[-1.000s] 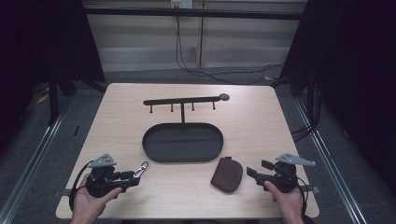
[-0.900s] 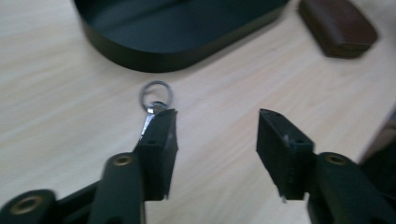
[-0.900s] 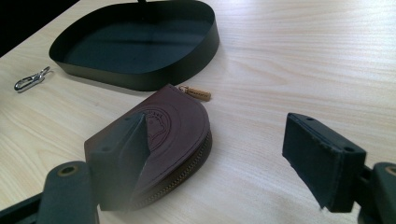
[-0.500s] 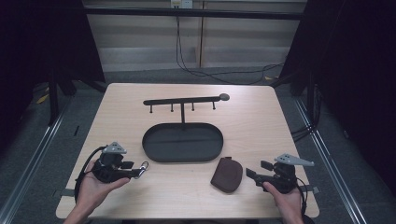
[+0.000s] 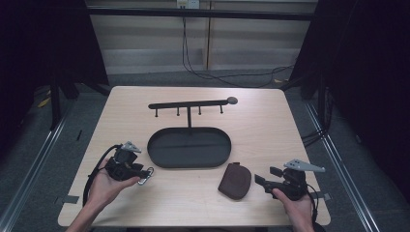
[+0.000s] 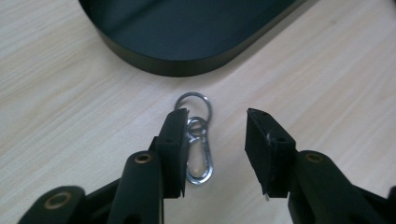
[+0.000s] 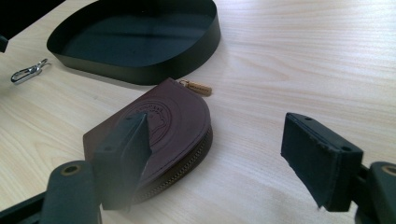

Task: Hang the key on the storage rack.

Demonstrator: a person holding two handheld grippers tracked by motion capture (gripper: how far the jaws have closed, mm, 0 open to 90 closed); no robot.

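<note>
Pale wood grain covers the table (image 5: 270,125), which is ringed by dark floor and black frame posts. At its middle a black oval tray (image 5: 189,147) is set, and behind that a black rack (image 5: 191,104) with small hanging pegs is raised on a thin stem.

Near the front left corner, the left gripper (image 5: 145,171) is carried in the person's left hand (image 5: 104,186). A silver carabiner clip (image 6: 200,151) with two small rings is seen on the wood just short of the tray's rim. It lies against the inner face of one jaw, while the other jaw is kept well apart from it, so the clip is not squeezed; the jaws have just been closing a little around it.

At the front right, the right gripper (image 5: 263,176) is held in the right hand (image 5: 297,208) with its jaws spread wide and nothing clamped. A brown leather coin pouch (image 7: 163,126), zipped and stamped with a round emblem, lies just beside one jaw, near the tray's right end.
</note>
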